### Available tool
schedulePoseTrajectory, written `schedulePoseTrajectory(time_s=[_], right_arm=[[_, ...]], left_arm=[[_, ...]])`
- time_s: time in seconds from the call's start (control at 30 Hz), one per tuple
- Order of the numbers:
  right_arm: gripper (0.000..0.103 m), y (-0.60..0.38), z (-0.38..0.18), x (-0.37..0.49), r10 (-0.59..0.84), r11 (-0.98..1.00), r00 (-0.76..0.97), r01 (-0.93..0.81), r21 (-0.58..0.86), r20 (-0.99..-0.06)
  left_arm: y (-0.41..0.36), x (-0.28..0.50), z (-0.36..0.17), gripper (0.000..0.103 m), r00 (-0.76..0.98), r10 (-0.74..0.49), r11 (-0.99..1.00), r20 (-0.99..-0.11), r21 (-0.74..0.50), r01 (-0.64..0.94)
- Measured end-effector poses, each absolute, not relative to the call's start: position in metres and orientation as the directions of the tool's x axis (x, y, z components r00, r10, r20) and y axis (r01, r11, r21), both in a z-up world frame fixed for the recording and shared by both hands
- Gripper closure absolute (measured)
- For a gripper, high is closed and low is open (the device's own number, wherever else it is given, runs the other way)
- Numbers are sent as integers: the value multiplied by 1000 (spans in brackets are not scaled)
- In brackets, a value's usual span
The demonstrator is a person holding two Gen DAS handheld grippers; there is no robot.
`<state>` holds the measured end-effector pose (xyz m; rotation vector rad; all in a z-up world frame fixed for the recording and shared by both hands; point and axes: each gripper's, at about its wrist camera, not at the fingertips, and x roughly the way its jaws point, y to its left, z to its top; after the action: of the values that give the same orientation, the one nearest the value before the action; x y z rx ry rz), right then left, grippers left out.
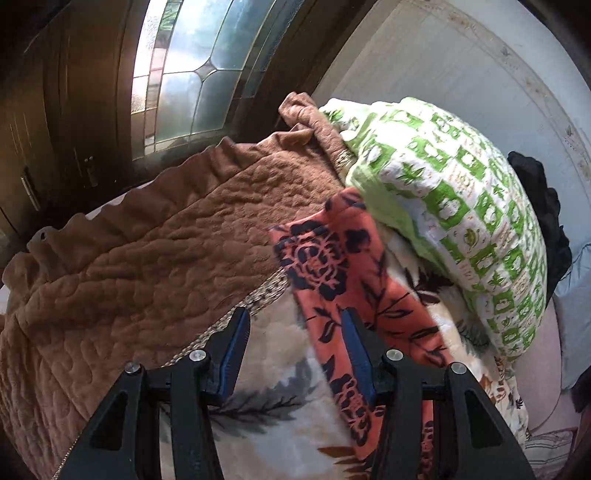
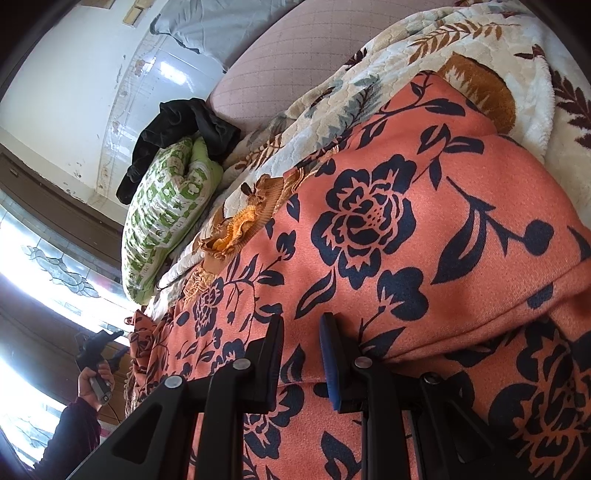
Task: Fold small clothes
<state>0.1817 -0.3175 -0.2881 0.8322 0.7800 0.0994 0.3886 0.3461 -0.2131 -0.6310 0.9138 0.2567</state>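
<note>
A coral-orange garment with dark blue flowers (image 2: 388,229) lies spread over a cream leaf-patterned blanket (image 2: 369,74) on the bed. Its far end shows in the left wrist view (image 1: 332,258). My left gripper (image 1: 295,325) is open, with the right finger resting by the garment's edge and nothing between the fingers. My right gripper (image 2: 301,332) hovers low over the garment with the fingers a small way apart, and a fold of the cloth shows in the gap. The left gripper also shows in the right wrist view (image 2: 99,341), held in a hand at the garment's far end.
A brown quilted blanket (image 1: 147,258) lies at the left. A green-and-white patterned pillow (image 1: 461,206) and a black garment (image 1: 546,206) sit against the white wall. A stained-glass window (image 1: 192,66) is behind. A pink mattress (image 2: 295,48) and a grey pillow (image 2: 214,26) lie beyond.
</note>
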Motion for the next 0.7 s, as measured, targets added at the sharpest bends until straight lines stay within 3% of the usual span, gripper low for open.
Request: schedulePoseTrajectory(time_s=[0.13,0.3,0.47,0.5,0.53,0.6,0.7], right_arm=[[79,-318,-288,182,369,687,724,211,695,-583],[79,-317,-288,182,371,688,723,207,696,-582],[79,-318,-288,184,377,690,722,200,696,-581],[79,-318,-289,184,378,689,722,199,697,-580],[79,-318,-289,185,379,688,722,198,698,-579],[79,-319,-289,185,381,688,721,197,698,-579],[79,-318,-289,186,380,693,720,194,694,-580]], left_arm=[[348,400,-229,57,597,-75,746,-799,-442,-498],[329,435,-241,57,561,-129,738,-818,-456,-497],[330,444,-247,59,609,-97,710,-787,-483,-512],[332,447,-247,66,617,-93,702,-782,-491,-516],[332,450,-248,81,613,-78,704,-787,-479,-525],[332,455,-250,95,606,-44,712,-795,-450,-539],[326,456,-245,97,605,-2,748,-796,-404,-527]])
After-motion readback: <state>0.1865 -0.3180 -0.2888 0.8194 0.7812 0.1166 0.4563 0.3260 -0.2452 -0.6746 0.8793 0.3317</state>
